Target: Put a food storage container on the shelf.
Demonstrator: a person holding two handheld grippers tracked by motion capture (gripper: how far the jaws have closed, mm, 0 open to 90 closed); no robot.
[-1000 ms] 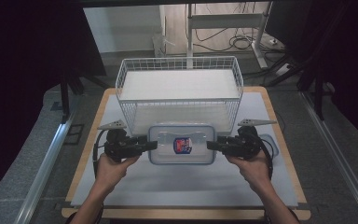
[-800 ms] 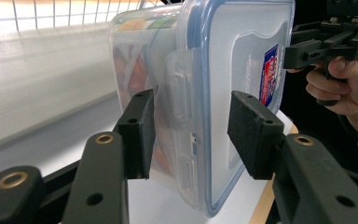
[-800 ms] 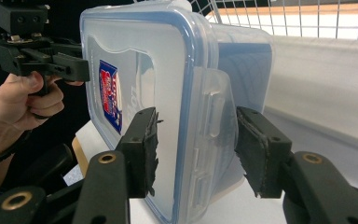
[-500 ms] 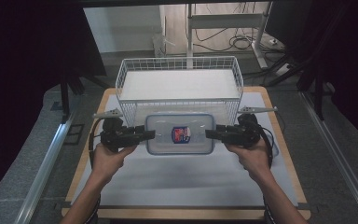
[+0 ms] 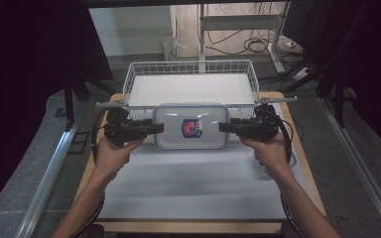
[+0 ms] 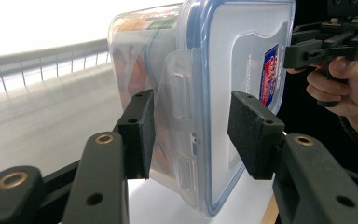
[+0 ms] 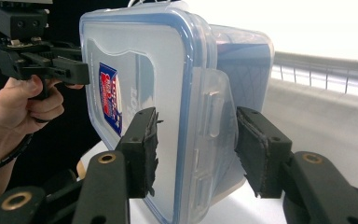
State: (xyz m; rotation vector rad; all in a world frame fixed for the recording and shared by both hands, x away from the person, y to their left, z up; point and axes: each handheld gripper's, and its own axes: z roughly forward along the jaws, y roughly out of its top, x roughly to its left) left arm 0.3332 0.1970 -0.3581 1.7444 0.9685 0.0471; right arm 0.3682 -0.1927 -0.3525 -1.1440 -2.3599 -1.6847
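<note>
Two hand-held grippers [image 5: 155, 128] [image 5: 224, 127] clamp opposite ends of the container [image 5: 190, 126].

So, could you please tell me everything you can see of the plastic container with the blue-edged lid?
The plastic container is a clear, rounded-rectangular box of see-through plastic. Its lid has a blue seal line, a red and blue label in the middle and a locking flap on each short end. Colourful contents show dimly through one wall. It is held level above the white mat, just in front of the wire basket. The left gripper and the right gripper each clamp one short end, fingers above and below the flap.
</note>
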